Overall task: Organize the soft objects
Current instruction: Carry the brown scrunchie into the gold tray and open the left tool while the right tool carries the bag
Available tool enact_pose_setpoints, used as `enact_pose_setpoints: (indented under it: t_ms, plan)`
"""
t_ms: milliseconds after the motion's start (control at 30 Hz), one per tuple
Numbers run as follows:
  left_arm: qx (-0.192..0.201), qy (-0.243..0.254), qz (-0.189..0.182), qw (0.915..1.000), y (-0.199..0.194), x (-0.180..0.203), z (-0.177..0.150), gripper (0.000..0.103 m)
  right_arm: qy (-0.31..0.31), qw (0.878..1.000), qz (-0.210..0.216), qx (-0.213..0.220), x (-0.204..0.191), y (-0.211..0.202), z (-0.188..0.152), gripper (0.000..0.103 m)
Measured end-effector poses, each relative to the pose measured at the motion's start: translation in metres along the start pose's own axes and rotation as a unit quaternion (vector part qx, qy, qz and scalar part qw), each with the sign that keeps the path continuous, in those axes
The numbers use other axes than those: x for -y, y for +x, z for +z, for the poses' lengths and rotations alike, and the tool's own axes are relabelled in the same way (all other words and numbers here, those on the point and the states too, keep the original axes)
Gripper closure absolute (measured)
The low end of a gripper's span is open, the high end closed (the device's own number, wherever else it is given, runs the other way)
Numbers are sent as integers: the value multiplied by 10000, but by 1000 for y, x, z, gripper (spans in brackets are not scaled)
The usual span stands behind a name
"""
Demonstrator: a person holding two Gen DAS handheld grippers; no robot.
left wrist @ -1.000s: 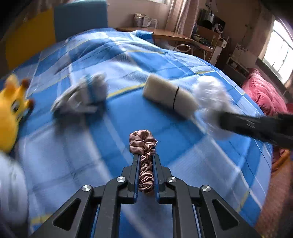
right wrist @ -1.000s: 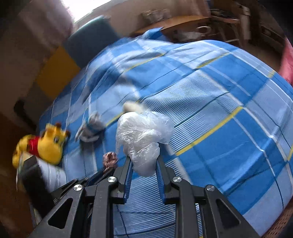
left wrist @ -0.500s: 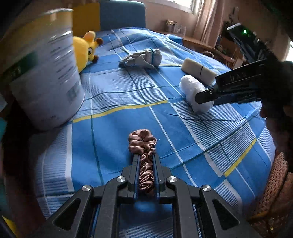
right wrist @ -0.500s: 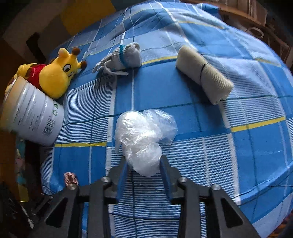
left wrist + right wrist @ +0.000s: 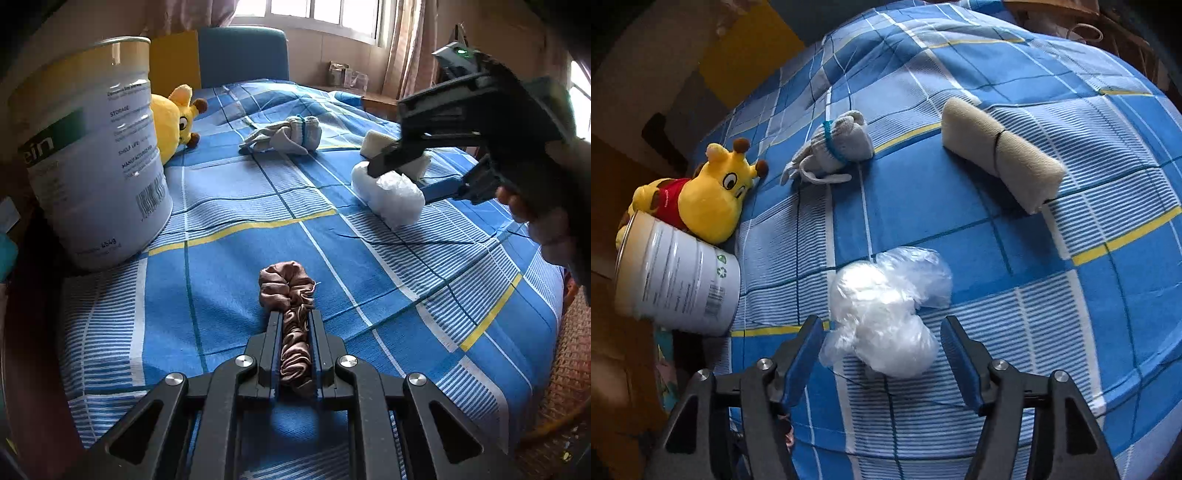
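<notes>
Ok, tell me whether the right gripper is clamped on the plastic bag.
No: in the right wrist view the right gripper has just been opening, and the plastic bag lies on the bedspread between its parted fingers.

A white tin can (image 5: 92, 166) stands on the blue checked bedspread (image 5: 229, 192).

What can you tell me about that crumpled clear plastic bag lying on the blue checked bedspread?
The plastic bag is thin, see-through film, scrunched into a whitish, lumpy bundle with a looser flap puffing out on one side. It lies on the bedspread, between the fingers of the right gripper, whose jaws have just been opening; the blue pads stand apart from it on both sides, perhaps brushing a loose edge. Farther off lie the tied beige roll and grey gloves, neither touching it.
</notes>
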State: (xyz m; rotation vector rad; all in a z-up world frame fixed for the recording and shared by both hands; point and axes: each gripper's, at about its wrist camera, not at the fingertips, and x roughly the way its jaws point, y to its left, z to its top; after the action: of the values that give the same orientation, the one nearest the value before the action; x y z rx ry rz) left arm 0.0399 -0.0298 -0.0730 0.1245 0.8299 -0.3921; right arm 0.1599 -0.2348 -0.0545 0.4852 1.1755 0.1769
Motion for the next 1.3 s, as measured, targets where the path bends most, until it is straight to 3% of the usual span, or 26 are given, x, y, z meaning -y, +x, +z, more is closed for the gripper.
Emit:
enact_pose_setpoints:
  t_ms: [67,167,233,500,633,900,1300]
  plan:
    - [26,26,25,10000,2,1,1,89,-73,9999,-71,-7,-6,7,2,36]
    - [50,13,22,10000,1,1,0,89,-686,9951,-692,-142,-20,21,-3,64]
    - [60,17,37,10000,1,1,0,89,-833,9928,-855,-61,-24,20,-5,69]
    - [79,-3,32,10000,0,0,-1,89,-1274,9842,-1225,-73,-35,29,-12,70]
    - [81,8,51,10000,0,0,-1,89,-1751,9722,-1556,13,-48,36,-20,70]
    - [-96,-130,95,9998,-8,0,6,90,-1993,9652,-1690,139,-50,40,-23,69]
    - [369,-214,298,9986,-79,-4,25,90,-2037,9639,-1704,186,-49,36,-25,69]
